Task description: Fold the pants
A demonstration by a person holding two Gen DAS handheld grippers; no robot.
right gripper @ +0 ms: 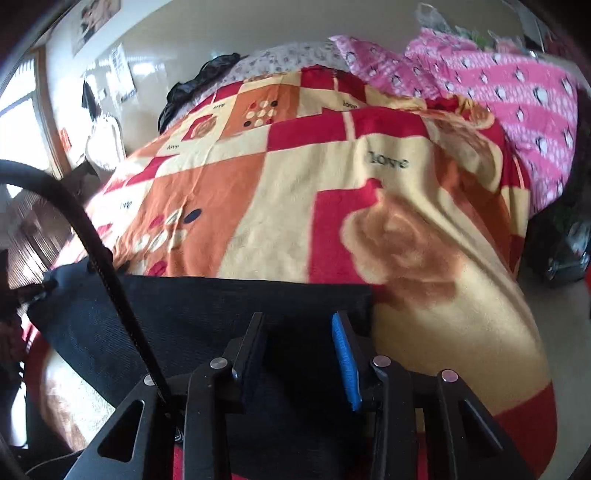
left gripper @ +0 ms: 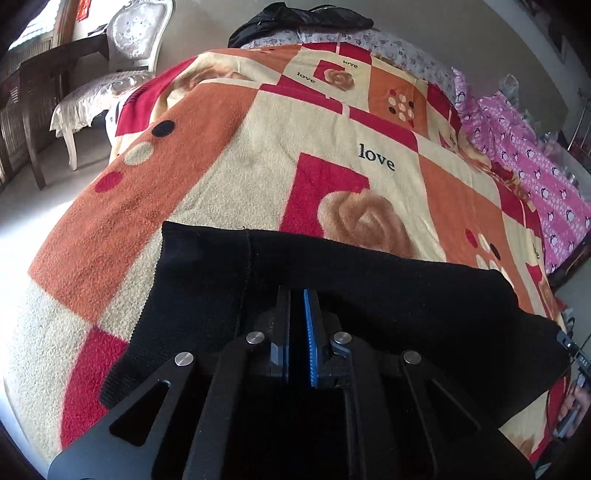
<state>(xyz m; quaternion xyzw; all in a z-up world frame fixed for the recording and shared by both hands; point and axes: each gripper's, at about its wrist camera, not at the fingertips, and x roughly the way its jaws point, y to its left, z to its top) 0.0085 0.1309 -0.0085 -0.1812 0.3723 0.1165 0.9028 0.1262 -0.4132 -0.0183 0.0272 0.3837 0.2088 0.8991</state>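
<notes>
Black pants (left gripper: 369, 288) lie folded across the near part of a red, orange and cream blanket (left gripper: 258, 155) on a bed. My left gripper (left gripper: 298, 295) is above the pants with its jaws closed together; whether cloth is pinched between them is unclear. In the right wrist view the pants (right gripper: 184, 314) lie as a flat black band over the blanket (right gripper: 295, 206). My right gripper (right gripper: 299, 321) is open, its fingers apart just above the right end of the pants.
A pink penguin-print quilt (left gripper: 535, 173) is bunched at the bed's right side, also in the right wrist view (right gripper: 498, 92). A black garment (left gripper: 303, 18) lies at the far end. A white chair (left gripper: 122, 66) and a dark desk (left gripper: 44, 74) stand left. A black cable (right gripper: 92, 251) crosses the right view.
</notes>
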